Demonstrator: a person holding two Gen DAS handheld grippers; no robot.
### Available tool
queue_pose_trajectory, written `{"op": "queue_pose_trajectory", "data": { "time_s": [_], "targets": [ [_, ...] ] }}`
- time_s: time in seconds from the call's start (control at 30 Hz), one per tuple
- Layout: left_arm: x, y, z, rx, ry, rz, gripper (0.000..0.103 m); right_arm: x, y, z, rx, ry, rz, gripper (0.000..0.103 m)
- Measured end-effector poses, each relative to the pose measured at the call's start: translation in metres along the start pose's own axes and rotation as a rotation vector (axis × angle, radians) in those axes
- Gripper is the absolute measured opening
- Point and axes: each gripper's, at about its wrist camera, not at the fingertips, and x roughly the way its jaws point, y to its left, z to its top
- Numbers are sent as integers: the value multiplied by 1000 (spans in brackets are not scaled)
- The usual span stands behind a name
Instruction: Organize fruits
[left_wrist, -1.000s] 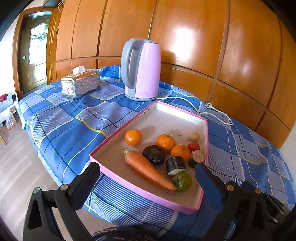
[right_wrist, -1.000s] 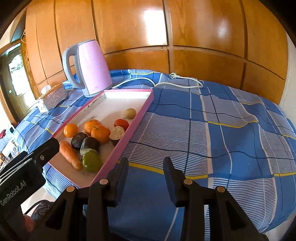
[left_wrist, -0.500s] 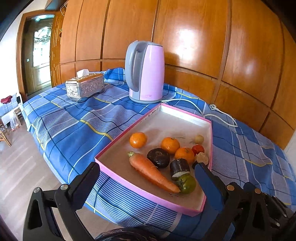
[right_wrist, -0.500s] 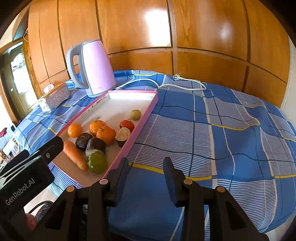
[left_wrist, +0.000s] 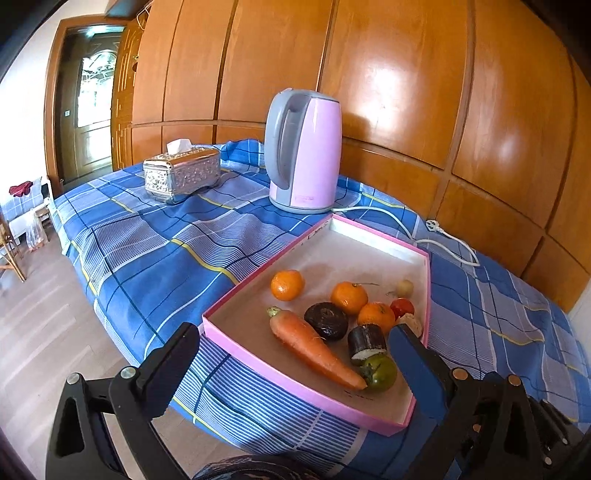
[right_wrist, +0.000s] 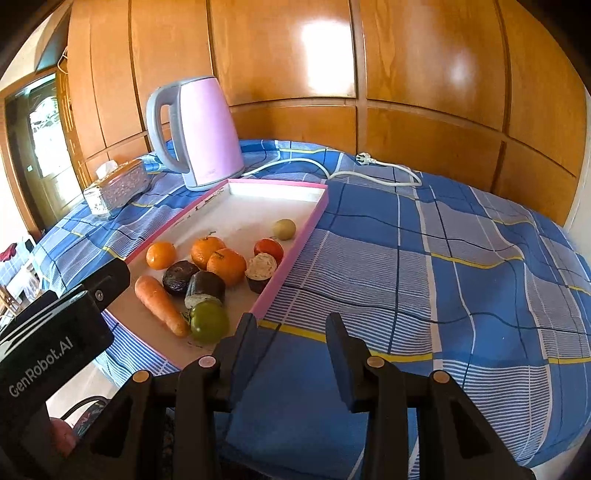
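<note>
A pink-rimmed tray (left_wrist: 295, 384) (right_wrist: 295, 254) lies on the blue checked cloth. In it are a carrot (left_wrist: 314, 349) (right_wrist: 159, 301), three oranges (left_wrist: 287, 284) (right_wrist: 161, 254), a green tomato (left_wrist: 380, 373) (right_wrist: 208, 321), a dark round fruit (left_wrist: 327, 320) (right_wrist: 179, 275), an aubergine piece (left_wrist: 365, 341) (right_wrist: 205, 290), a red tomato (right_wrist: 268, 248) and a small pale fruit (right_wrist: 284, 228). My left gripper (left_wrist: 291, 354) is wide open and empty, near the tray's front edge. My right gripper (right_wrist: 291, 339) is open and empty, over the cloth right of the tray.
A pink kettle (left_wrist: 304, 151) (right_wrist: 195, 133) stands behind the tray, its white cord (right_wrist: 332, 170) trailing right. A silver tissue box (left_wrist: 181, 177) sits at the far left. Wooden panels (right_wrist: 369, 74) back the table. The floor (left_wrist: 44, 332) lies to the left.
Both grippers have drawn lower and slightly back, so the tray and kettle sit higher in view. Nothing in the tray has moved. Both grippers stay open.
</note>
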Motion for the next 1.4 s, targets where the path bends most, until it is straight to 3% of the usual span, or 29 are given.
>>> {"op": "queue_pose_trajectory", "data": {
  "time_s": [1.4],
  "targets": [
    [-1,2,-1,-20,-3,4,102,2,15,3,-44,1,10,39]
  ]
}}
